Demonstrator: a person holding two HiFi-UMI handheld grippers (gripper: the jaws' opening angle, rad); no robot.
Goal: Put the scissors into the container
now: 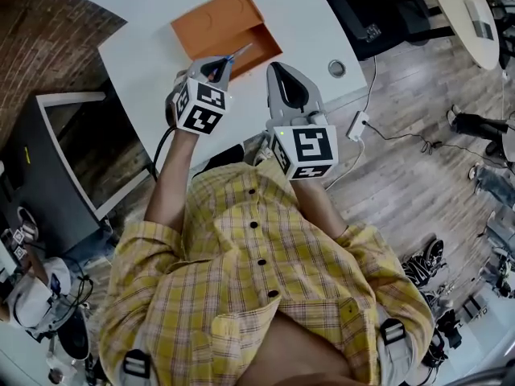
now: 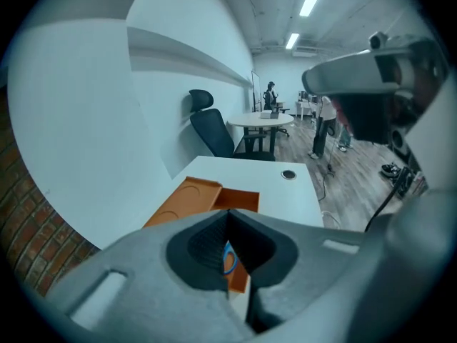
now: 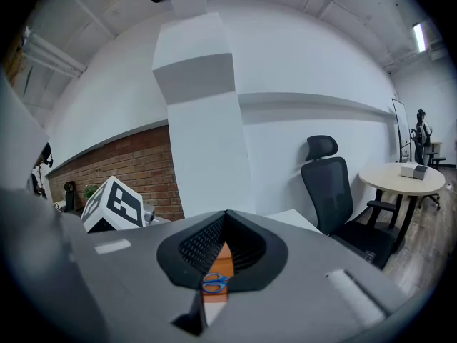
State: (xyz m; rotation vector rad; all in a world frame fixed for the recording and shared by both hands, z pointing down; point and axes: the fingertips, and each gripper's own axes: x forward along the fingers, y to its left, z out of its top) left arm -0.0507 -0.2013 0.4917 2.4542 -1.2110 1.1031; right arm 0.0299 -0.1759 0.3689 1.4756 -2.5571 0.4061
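Note:
An orange container (image 1: 217, 24) lies open on the white table (image 1: 314, 22). My left gripper (image 1: 225, 61) hovers over its near edge, shut on the scissors (image 1: 240, 53), whose blade tip sticks out toward the container. In the left gripper view the jaws of the left gripper (image 2: 228, 213) meet, and a blue scissors handle (image 2: 228, 261) shows between them above the container (image 2: 186, 199). My right gripper (image 1: 278, 69) is held just to the right, shut and holding nothing. Past the shut right gripper (image 3: 227, 213), the right gripper view shows the blue scissors (image 3: 213, 283) and the container (image 3: 223, 254).
A round cable grommet (image 1: 337, 68) sits in the table near its right edge. Beyond the table stand a black office chair (image 2: 211, 123) and a round table (image 2: 260, 120). A power strip (image 1: 356, 125) lies on the wood floor.

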